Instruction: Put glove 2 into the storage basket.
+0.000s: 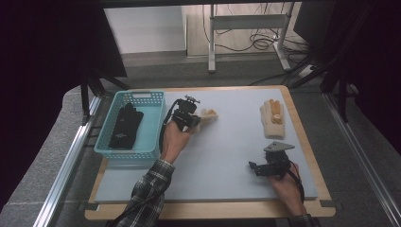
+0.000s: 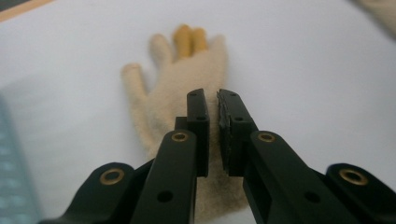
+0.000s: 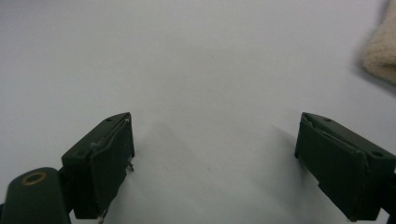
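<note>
A beige knit glove [image 2: 173, 88] with orange fingertips hangs in my left gripper [image 2: 213, 100], whose jaws stand nearly together and pinch it near the palm. In the high view that gripper [image 1: 189, 118] is just right of the blue basket, and the glove [image 1: 208, 115] sticks out to its right, above the mat. A second beige glove [image 1: 272, 118] lies flat at the back right of the mat. My right gripper [image 1: 255, 166] rests near the front right, and its jaws [image 3: 215, 140] stand wide open over bare mat. The edge of a beige glove [image 3: 380, 56] shows at upper right.
A blue slotted basket [image 1: 142, 94] stands at the left of the table with a black glove [image 1: 125, 125] inside. The pale blue mat [image 1: 227, 156] lies on a wooden board. Metal rails run along both sides of the table.
</note>
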Available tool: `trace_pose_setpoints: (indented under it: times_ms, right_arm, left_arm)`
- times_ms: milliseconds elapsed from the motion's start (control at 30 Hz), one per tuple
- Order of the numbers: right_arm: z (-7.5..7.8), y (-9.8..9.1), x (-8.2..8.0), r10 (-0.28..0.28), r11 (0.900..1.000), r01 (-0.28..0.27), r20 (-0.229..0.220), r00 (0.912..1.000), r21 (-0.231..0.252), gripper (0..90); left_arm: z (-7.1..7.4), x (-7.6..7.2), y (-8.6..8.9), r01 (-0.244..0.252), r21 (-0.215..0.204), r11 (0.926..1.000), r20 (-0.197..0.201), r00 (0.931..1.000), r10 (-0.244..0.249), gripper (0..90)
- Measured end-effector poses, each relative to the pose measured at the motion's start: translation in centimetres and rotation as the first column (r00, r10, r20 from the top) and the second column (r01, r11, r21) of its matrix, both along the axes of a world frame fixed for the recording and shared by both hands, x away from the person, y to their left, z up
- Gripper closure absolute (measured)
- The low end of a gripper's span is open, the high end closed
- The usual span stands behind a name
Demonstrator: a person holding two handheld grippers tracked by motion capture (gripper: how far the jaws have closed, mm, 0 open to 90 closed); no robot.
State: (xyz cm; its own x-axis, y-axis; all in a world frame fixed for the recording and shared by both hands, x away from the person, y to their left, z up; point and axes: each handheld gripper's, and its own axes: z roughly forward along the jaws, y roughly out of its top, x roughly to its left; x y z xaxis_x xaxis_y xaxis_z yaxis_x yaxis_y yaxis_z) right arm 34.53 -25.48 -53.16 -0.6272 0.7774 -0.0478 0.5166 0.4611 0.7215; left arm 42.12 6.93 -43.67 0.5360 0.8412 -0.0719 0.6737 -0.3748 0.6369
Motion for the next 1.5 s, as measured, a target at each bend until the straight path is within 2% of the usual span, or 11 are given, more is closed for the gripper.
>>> trace_pose_setpoints:
  times_ms: [67, 133, 267, 367, 467, 567, 633, 767, 967, 1300, 1500]
  right_arm:
    - [0.0, 0.0, 0.0, 0.000, 1.0000, 0.000, 0.000, 1.0000, 0.000, 11.3]
    - [0.0, 0.0, 0.0, 0.000, 1.0000, 0.000, 0.001, 1.0000, 0.000, 11.3]
    - [0.0, 0.0, 0.0, -0.001, 1.0000, 0.001, 0.000, 1.0000, 0.000, 11.3]
    - [0.0, 0.0, 0.0, 0.000, 1.0000, 0.000, 0.001, 1.0000, 0.000, 11.3]
    - [0.0, 0.0, 0.0, -0.001, 1.0000, 0.001, 0.001, 1.0000, 0.000, 11.3]
    - [0.0, 0.0, 0.0, 0.000, 1.0000, 0.000, 0.002, 1.0000, -0.001, 11.3]
    - [0.0, 0.0, 0.0, -0.001, 1.0000, 0.001, 0.001, 1.0000, -0.001, 11.3]
    - [0.0, 0.0, 0.0, -0.001, 1.0000, 0.001, 0.002, 1.0000, -0.002, 11.3]
    - [0.0, 0.0, 0.0, -0.002, 1.0000, 0.002, 0.002, 1.0000, -0.001, 11.3]
    - [0.0, 0.0, 0.0, -0.003, 1.0000, 0.003, 0.002, 1.0000, 0.000, 11.3]
    - [0.0, 0.1, 0.0, -0.003, 1.0000, 0.003, 0.002, 1.0000, 0.001, 11.3]
  left_arm:
    - [-0.3, -1.7, -1.2, 0.070, -0.024, 0.9973, -0.014, 0.9975, -0.070, 84.4]
    - [-1.0, -2.6, -2.0, 0.100, -0.045, 0.9940, -0.028, 0.9944, -0.101, 84.0]
    - [-3.2, -4.2, -3.3, 0.176, -0.058, 0.9826, -0.063, 0.9817, -0.180, 77.2]
    - [-3.6, -5.1, -3.2, 0.184, -0.070, 0.9804, -0.032, 0.9820, -0.186, 62.2]
    - [-3.2, -5.7, -2.2, 0.167, -0.058, 0.9843, 0.004, 0.9860, -0.167, 57.3]
    - [-3.6, -6.0, -1.1, 0.126, -0.027, 0.9916, 0.023, 0.9918, -0.126, 62.3]
    - [-4.3, -6.0, -0.4, 0.096, 0.005, 0.9954, 0.030, 0.9949, -0.096, 74.0]
    - [-6.6, -5.7, 1.0, 0.057, 0.027, 0.9980, -0.007, 0.9984, -0.057, 88.4]
    - [-8.6, -5.8, 1.0, 0.065, -0.007, 0.9979, -0.056, 0.9963, -0.065, 90.0]
    - [-9.1, -7.5, -0.6, 0.131, -0.115, 0.9848, -0.053, 0.9891, -0.137, 90.0]
    - [-9.1, -8.2, -2.1, 0.174, -0.133, 0.9757, -0.037, 0.9829, -0.180, 88.6]
